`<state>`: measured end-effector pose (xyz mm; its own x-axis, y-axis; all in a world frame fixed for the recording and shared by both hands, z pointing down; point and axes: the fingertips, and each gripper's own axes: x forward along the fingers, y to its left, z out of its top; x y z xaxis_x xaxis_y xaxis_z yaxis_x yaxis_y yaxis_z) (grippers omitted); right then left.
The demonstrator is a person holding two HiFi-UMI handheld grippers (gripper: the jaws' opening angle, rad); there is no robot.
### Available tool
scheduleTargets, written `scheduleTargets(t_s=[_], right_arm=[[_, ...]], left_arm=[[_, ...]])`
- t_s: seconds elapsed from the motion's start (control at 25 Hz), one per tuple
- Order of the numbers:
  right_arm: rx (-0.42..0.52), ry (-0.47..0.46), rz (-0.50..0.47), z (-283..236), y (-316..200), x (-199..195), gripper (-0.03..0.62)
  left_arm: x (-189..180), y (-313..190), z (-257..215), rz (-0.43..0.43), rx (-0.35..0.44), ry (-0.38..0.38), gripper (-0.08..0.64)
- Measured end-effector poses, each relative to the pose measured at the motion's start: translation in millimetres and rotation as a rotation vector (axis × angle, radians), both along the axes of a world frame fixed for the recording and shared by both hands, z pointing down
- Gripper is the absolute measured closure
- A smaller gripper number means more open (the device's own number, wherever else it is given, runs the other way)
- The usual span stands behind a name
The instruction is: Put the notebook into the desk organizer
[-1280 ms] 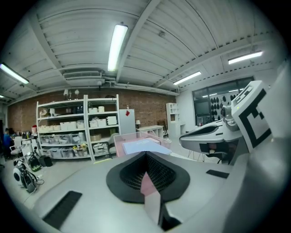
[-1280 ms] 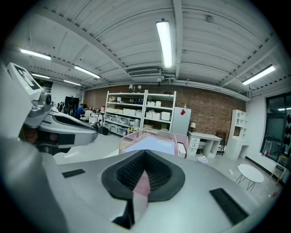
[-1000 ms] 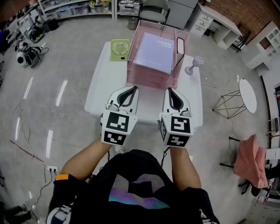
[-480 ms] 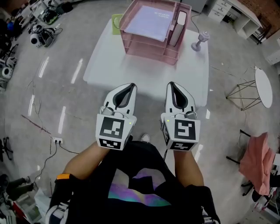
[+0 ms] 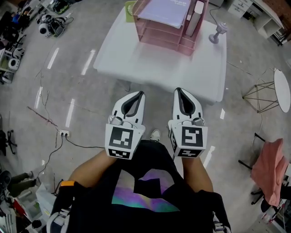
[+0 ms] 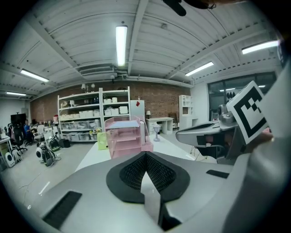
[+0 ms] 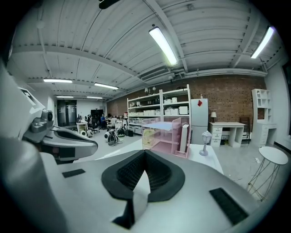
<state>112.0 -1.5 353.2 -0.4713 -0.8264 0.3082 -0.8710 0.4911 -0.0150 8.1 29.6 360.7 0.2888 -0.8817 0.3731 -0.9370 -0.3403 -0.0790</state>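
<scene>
Lavender notebook [image 5: 166, 11] lies flat on the pink organizer's [image 5: 170, 40] top tray, well ahead of both grippers. Left gripper [image 5: 134, 101] and right gripper [image 5: 182, 99] are fully closed, empty, well short of the table [image 5: 159, 66]. Task looks done; best hold both clear, touching nothing.

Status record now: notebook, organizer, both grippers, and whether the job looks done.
notebook: lies flat in the top tray
organizer: pink, on far side of table
left gripper: shut, empty, short of table
right gripper: shut, empty, beside the left one
task: looks done
</scene>
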Motion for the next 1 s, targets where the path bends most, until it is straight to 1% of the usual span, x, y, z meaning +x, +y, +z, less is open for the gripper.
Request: scheduleTargets(t_s=[0.12,0.32,0.56,0.76,1.0], right_arm=[[-0.014,0.014,0.005,7.5,8.6,-10.1,0.575],[-0.022,0.021,0.03,9.4,31.9,-34.7,0.575],[-0.024,0.017,0.077,7.1,59.4,-60.8,0.575],[-0.03,0.014,0.114,7.6,75.7,-74.6,0.575],[-0.02,0.034,0.142,5.9,83.5,-80.6,0.576]], left_arm=[[-14.8,8.7,6.2,-0.007,-0.005,0.01,0.552],[-51.1,21.5,3.0,-0.013,0.02,0.013,0.552],[-78.3,36.4,1.9,0.032,0.032,0.024,0.552],[-87.1,45.7,2.1,0.072,0.037,0.038,0.552],[-88.9,50.8,2.4,0.109,0.04,0.05,0.552]])
